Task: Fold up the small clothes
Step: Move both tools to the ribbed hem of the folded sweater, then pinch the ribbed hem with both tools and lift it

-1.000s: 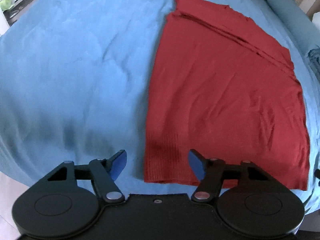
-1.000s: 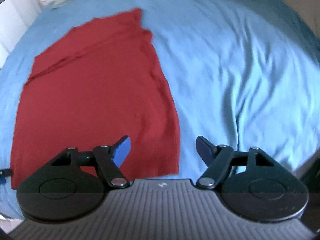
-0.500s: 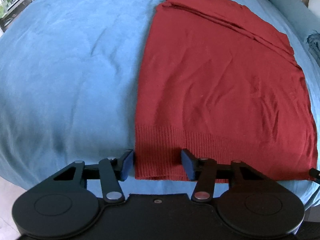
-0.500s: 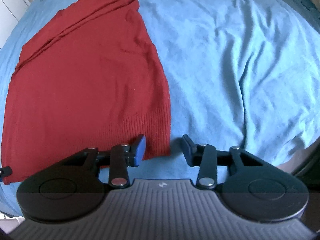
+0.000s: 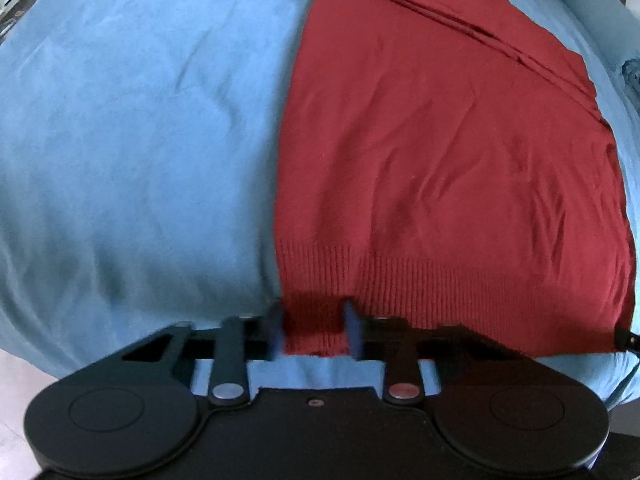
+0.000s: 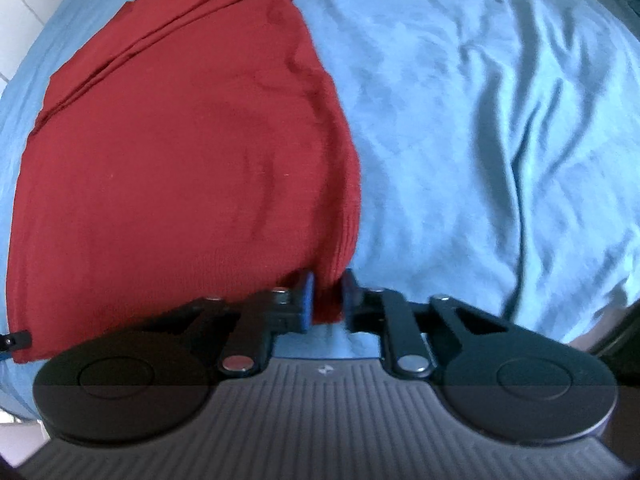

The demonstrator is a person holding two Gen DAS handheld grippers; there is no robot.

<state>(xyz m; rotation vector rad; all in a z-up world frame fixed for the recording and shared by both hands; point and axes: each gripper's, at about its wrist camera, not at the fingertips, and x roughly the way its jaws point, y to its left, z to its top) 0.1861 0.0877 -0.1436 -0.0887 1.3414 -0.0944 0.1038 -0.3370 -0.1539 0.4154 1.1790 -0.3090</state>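
A dark red knit garment [image 5: 440, 152] lies flat on the blue bed cover [image 5: 132, 140], its ribbed hem toward me. My left gripper [image 5: 314, 330] is narrowed around the hem's near left corner, with red cloth between the pads. In the right wrist view the same garment [image 6: 180, 152] fills the left half. My right gripper [image 6: 326, 300] is shut on the hem's near right corner, which bunches up between the pads. The tip of the other gripper shows at the hem's far corner in each view.
The blue bed cover [image 6: 500, 140] is wrinkled to the right of the garment. The bed's near edge runs just under both grippers. A pale floor [image 5: 16, 380] shows at the lower left. A blue pillow [image 5: 592, 4] lies at the far right.
Both grippers have moved forward and down onto the hem corners. Their jaws have closed from wide open onto the cloth; the right corner is now bunched and slightly lifted.
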